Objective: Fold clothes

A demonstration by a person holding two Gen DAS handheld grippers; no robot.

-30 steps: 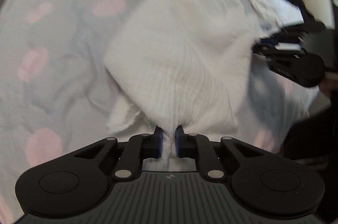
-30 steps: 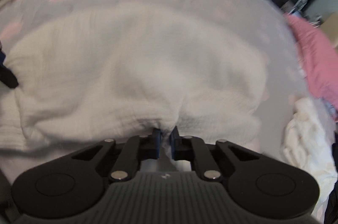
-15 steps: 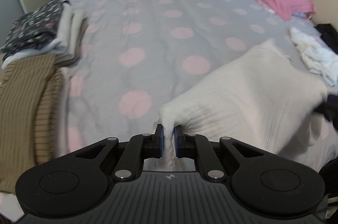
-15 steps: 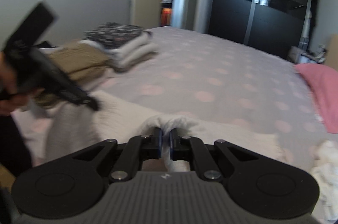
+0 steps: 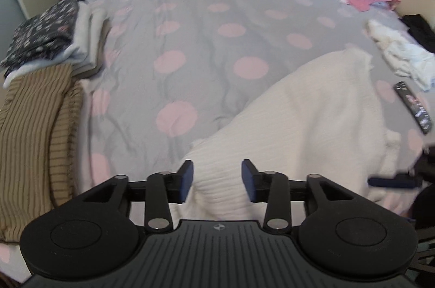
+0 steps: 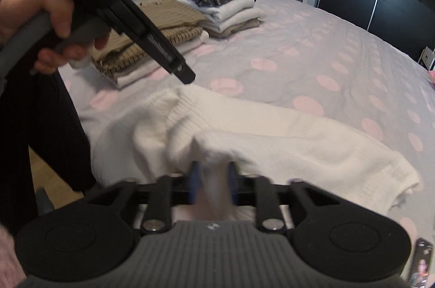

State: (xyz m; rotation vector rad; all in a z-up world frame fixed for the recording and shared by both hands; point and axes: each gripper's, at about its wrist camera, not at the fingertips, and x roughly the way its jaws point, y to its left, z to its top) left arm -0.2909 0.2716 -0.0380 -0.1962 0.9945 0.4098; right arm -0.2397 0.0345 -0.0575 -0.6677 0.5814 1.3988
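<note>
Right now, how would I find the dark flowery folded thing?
Look at the grey bedspread with pink dots, near its door-side edge, where folded clothes are piled. The dark flower-print garment tops the pale folded stack; the neighbouring pile is tan striped knit.

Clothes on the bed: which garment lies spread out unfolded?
The white knit sweater by the left hand-held gripper; the striped tan top and others are folded in stacks.

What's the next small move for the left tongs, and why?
Probably bring the left tongs down and close them on the ribbed hem of the white sweater to start the first fold. They are open, with the hem lying loose between the fingers, and the sweater lies spread on the dotted bedspread, not yet folded. The right tongs look partly open around cloth, though blurred.
</note>
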